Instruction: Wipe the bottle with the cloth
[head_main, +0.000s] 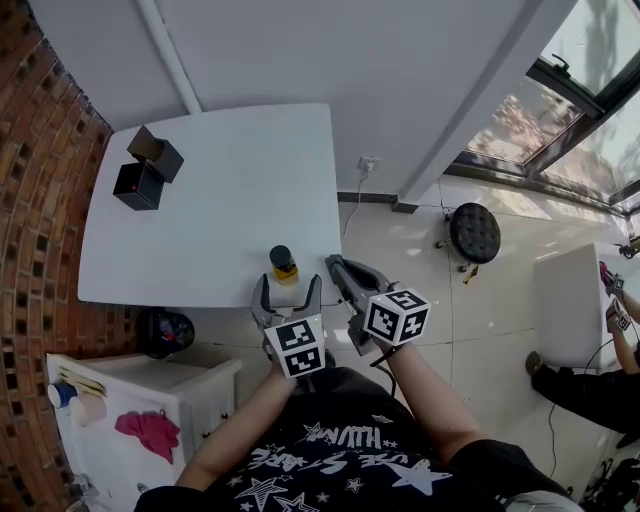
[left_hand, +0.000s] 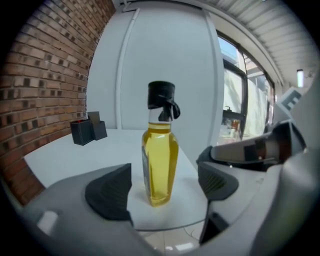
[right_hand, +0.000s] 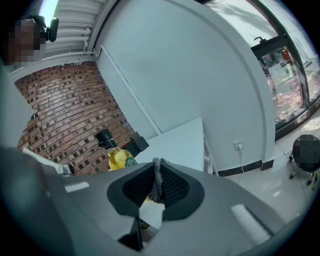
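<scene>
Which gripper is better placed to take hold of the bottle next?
Left. The left gripper is open with the bottle standing straight ahead of it, untouched; the right gripper is shut on the cloth.

black boxes (head_main: 137, 186) on white table (head_main: 230, 190) (far corner); stool (head_main: 474, 232) apart

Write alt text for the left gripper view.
A black-capped bottle of yellow liquid stands upright on a white table, untouched between the open jaws of the left gripper. Two black boxes sit at the table's far left, near a brick wall.
</scene>
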